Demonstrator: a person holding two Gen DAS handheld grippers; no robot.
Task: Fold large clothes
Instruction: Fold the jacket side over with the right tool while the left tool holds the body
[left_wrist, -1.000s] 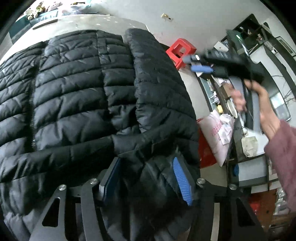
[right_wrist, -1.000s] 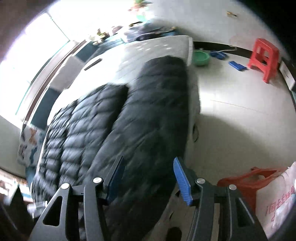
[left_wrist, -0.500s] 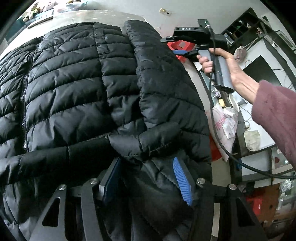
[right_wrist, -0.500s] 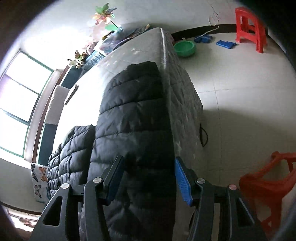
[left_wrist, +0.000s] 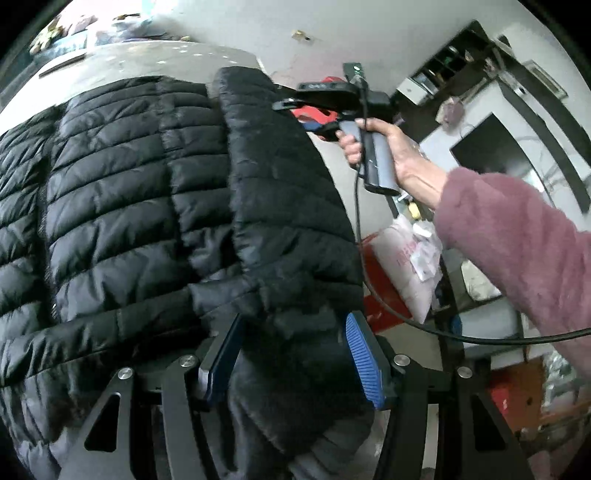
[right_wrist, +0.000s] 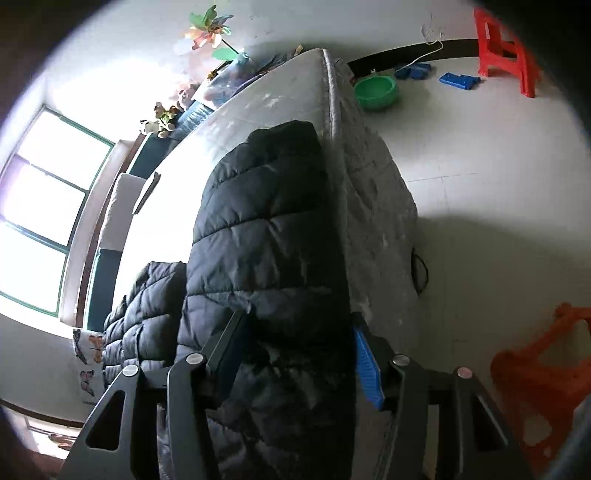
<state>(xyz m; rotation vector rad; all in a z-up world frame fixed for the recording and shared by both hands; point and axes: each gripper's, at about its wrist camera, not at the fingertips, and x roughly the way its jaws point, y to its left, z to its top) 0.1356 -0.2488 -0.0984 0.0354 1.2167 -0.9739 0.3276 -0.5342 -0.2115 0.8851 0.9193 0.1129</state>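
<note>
1. The room: a pale tiled floor (right_wrist: 480, 192) and white walls, with a bright window (right_wrist: 48, 206) along one side and dark shelving (left_wrist: 454, 70) with a dark screen (left_wrist: 495, 151) on the other.
2. The mattress (right_wrist: 288, 107), grey-white and bare, fills the middle of the room; its quilted side wall drops to the floor in the right wrist view.
3. The black puffer jacket (left_wrist: 110, 206) lies spread on the mattress top. Its long axis runs away from both cameras toward the far end of the mattress, with the quilting seams crossing it. One sleeve (right_wrist: 266, 229) lies as a long ridge along the mattress edge, parallel to that axis, its far end pointing at the far corner.
4. A pink-sleeved arm (left_wrist: 524, 251) reaches in from the right of the left wrist view, its hand (left_wrist: 391, 147) around a grey handle.
5. The right gripper (right_wrist: 293, 350) straddles the sleeve, both pads against the padded fabric, gripping it.
6. The left gripper (left_wrist: 291, 358) has a bunched fold of the jacket's near end between its pads; the fabric fills the gap and looks gripped.
7. On the floor: a red stool (right_wrist: 506, 48), a green basin (right_wrist: 376, 90) and an orange stool (right_wrist: 543, 376).
8. A white plastic bag (left_wrist: 410, 266) sits beside the shelving.
</note>
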